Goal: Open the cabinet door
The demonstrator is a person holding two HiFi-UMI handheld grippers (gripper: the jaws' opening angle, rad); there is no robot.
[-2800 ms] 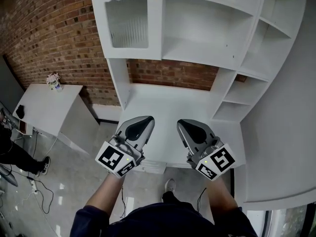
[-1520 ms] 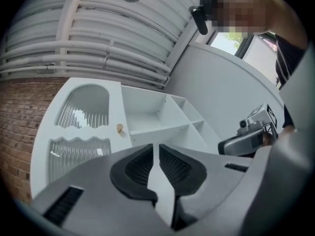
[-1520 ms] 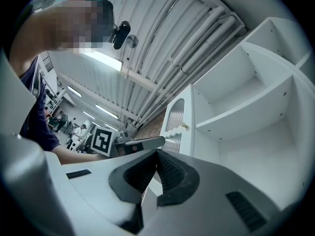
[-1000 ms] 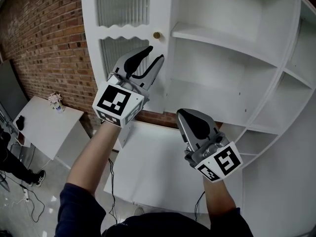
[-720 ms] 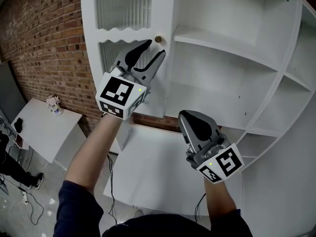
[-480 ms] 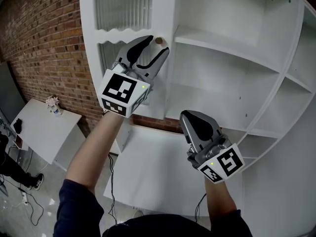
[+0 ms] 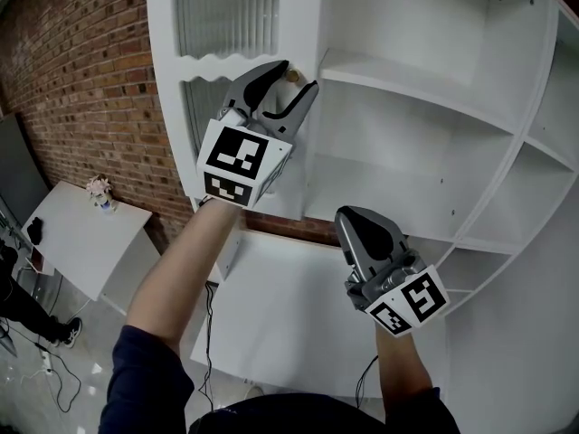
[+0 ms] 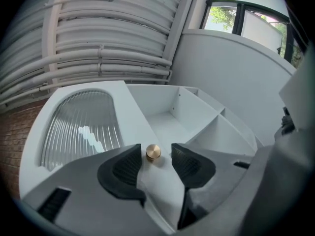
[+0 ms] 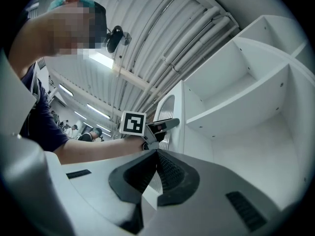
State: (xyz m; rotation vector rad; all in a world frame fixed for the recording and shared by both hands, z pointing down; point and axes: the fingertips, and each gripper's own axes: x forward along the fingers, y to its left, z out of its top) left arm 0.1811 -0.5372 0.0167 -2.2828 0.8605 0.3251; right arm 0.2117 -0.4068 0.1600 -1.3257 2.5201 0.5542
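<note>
Now left gripper [image 7: 297, 80], jaws just opening, straddling white glass-paned cabinet door's [image 7: 303, 25] small round brass knob [image 8: 153, 152] untouched, likely slippery; right gripper [image 7: 355, 220] below knob closed, empty.

The cabinet door [image 7: 226, 16] runs off the head view's top edge.

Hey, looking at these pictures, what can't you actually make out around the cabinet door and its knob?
- Head view: the brass knob is mostly hidden behind the left claw, whose jaws have just been opening with the knob between them, untouched.
- Head view: the top of the cabinet door is cut off by the picture's edge.
- Right gripper view: the knob is hidden behind the left claw.
</note>
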